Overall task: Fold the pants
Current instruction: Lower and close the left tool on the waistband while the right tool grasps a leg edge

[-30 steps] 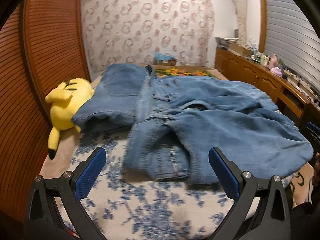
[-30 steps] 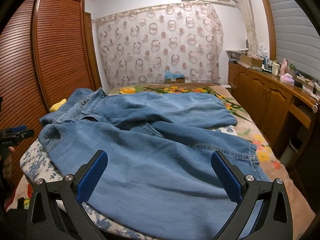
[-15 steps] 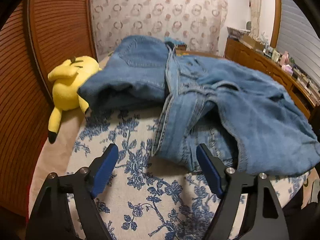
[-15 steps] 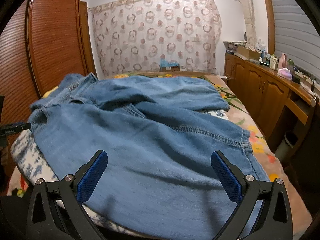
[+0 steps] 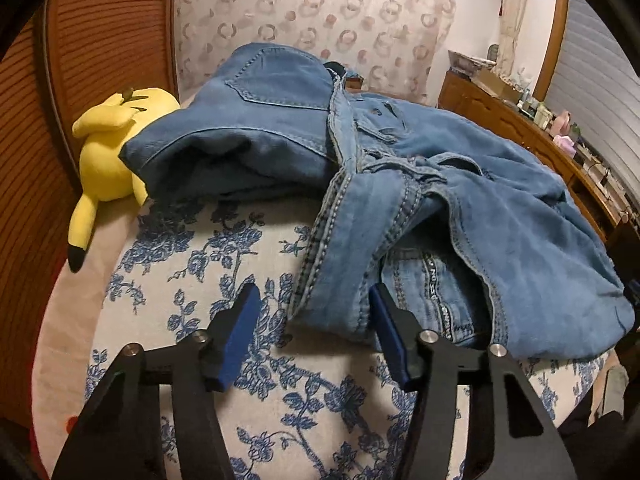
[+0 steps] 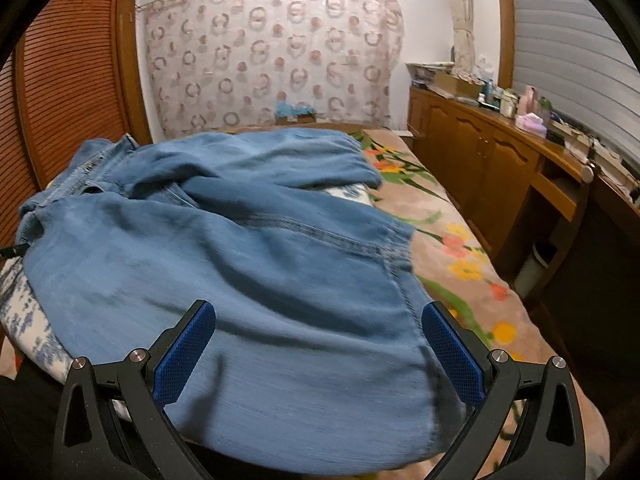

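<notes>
While the rumpled blue denim pants [image 5: 460, 200] lie unfolded on the floral bedsheet [image 5: 192, 280], left gripper [image 5: 312, 316] jaws are closing around the waistband corner between them, right gripper [image 6: 316, 340] wide open above a leg, all folding left

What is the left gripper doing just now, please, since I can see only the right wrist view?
Observer: The left gripper is low over the blue-flowered sheet, its jaws closing around the jeans' waistband corner, not yet pressing it.
Operator: Is anything lying beside the jeans there?
Observer: Yes, a yellow plush toy lies against the wooden wardrobe door, partly under the denim.
</notes>
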The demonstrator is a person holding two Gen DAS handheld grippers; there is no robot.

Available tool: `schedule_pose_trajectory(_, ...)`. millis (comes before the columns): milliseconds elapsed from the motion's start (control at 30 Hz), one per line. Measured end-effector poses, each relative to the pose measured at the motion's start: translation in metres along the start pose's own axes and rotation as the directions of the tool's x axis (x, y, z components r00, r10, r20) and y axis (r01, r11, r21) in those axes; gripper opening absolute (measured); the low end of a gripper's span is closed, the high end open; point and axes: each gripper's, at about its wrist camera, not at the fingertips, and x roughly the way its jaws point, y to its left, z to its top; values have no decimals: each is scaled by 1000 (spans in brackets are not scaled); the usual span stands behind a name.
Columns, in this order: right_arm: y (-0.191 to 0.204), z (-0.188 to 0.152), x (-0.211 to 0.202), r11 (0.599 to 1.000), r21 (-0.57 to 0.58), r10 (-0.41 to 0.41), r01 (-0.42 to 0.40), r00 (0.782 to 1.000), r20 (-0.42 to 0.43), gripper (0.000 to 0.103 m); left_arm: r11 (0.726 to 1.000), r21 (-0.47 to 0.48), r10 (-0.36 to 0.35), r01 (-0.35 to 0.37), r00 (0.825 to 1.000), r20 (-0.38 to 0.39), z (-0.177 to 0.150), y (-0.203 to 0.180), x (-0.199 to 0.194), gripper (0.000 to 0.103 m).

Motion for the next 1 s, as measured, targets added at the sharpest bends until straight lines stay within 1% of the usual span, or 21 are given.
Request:
schedule_pose_trajectory(167,-2,-2,-14,999,16,-32,32,999,-11,102,1000,8,8,-8,1000,-3,5,-3,4,56)
schedule_pose_trajectory(333,-2,-3,-18,998,39,-54,55,998,-24,100,1000,15,17,-17,1000,-4,5,-5,6,56)
schedule_pose_trajectory(400,-1,-3,-16,998,49,-49,50,998,-32,99,1000,16,11,-11,1000,-2,5,-6,6,52)
schedule_pose_trajectory(467,0,-2,-14,997,60,-37,39,998,-42,95,1000,18,-5,5,1000,1,5,-8,5,43)
schedule_pose_trajectory(533,2,-3,-14,997,66,-23,26,998,-51,94,1000,26,-8,8,1000,7,5,-11,5,38)
schedule_pose_trajectory(567,6,-4,-14,998,66,-16,19,998,-57,92,1000,28,-14,14,1000,10,5,-12,4,32)
schedule_pose_trajectory(600,9,-6,-14,998,66,-4,9,998,-65,91,999,27,-25,25,1000,13,5,-13,4,29)
schedule_pose_trajectory(667,10,-10,-15,997,72,14,-9,998,-69,86,999,34,-36,36,999,20,5,-17,0,20)
schedule_pose_trajectory(733,11,-12,-20,996,83,34,-28,997,-68,82,998,48,-36,35,999,37,5,-20,-7,17)
schedule_pose_trajectory(800,13,-14,-24,996,85,43,-38,997,-68,79,998,53,-41,37,997,72,7,-25,-20,16)
schedule_pose_trajectory(900,4,-16,-29,993,97,69,-62,995,-73,68,997,63,-53,46,993,109,9,-30,-38,16)
schedule_pose_trajectory(967,-7,-13,-28,992,103,86,-78,993,-77,56,996,72,-55,45,990,131,10,-34,-49,16)
schedule_pose_trajectory(1000,-8,-14,-31,991,106,86,-78,993,-76,52,996,75,-58,48,989,138,11,-35,-54,15)
